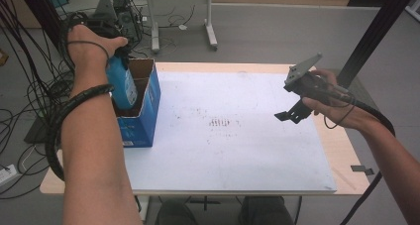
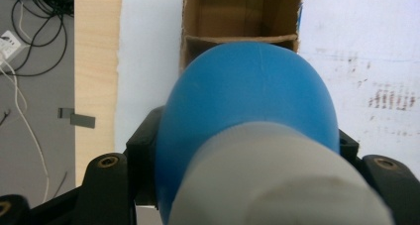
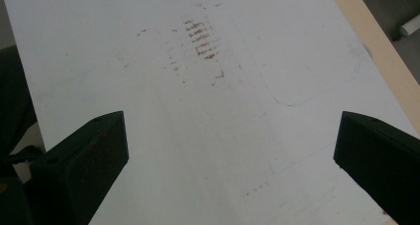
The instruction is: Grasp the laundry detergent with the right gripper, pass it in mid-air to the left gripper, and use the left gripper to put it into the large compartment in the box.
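The left gripper [image 1: 116,54] is pinching a blue bottle [image 1: 122,84] by its grey top, hanging it base-down in the mouth of the open cardboard box [image 1: 143,116] at the table's [image 1: 341,150] left edge. The right gripper [image 1: 289,113] is waiting over the white mat [image 1: 233,145], jaws spread and gripping nothing. The bottle's base is sitting close to the box's inner flap [image 2: 237,38]; catching it could tip the box. The labels on bottle and box are too blurred to read.
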